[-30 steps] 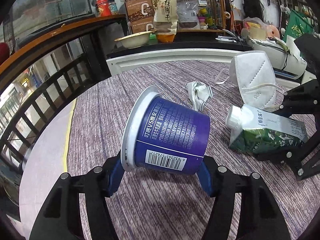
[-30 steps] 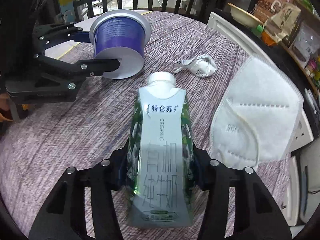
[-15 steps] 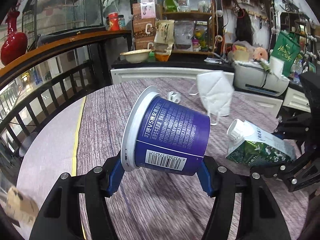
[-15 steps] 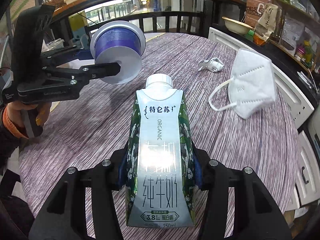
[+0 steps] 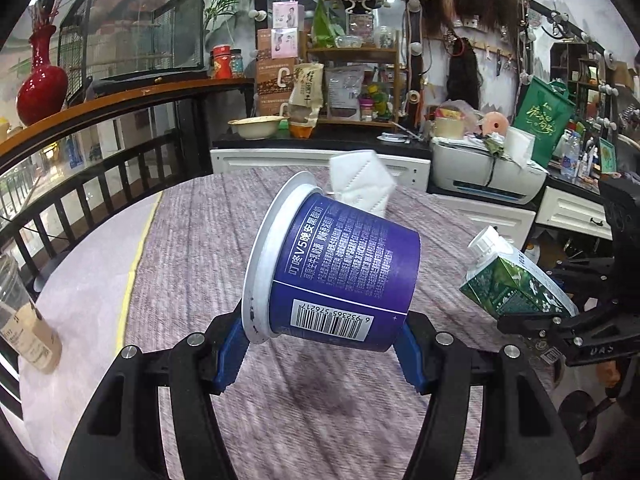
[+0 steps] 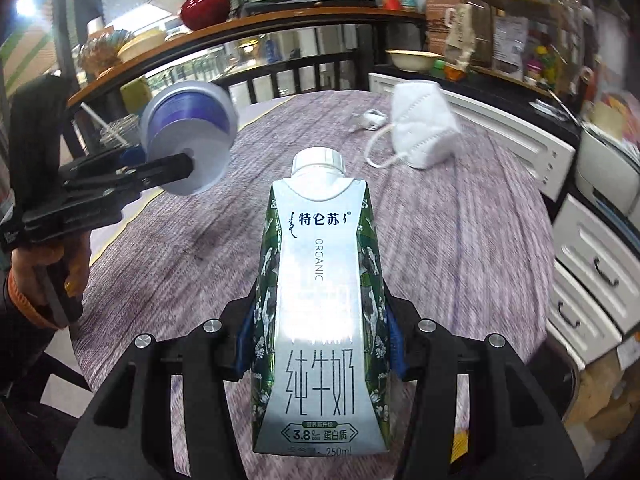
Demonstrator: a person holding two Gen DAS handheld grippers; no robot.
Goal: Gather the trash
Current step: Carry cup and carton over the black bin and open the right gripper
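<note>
Your left tongs point(image 5: 324, 344) are clamped on a purple yogurt cup point(image 5: 340, 268), blue pads pressed against its rim and base, holding it sideways and clear above the tabletop point(image 5: 192, 248); its label reads "V5" amid white Chinese print, with a barcode starting 6 932365. Your right tongs point(image 6: 320, 344) are closed on a green-and-white milk carton point(image 6: 320, 312), white cap pointing away, also lifted off the surface; it reads "特仑苏", "ORGANIC", "纯牛奶", "3.8" and "250ml". On the far side of the tabletop lies a white face mask point(image 6: 424, 128), and just left of it a small crumpled white scrap point(image 6: 372, 118). At the left edge stands a clear plastic cup point(image 5: 24, 320), its print too blurred to read.
</note>
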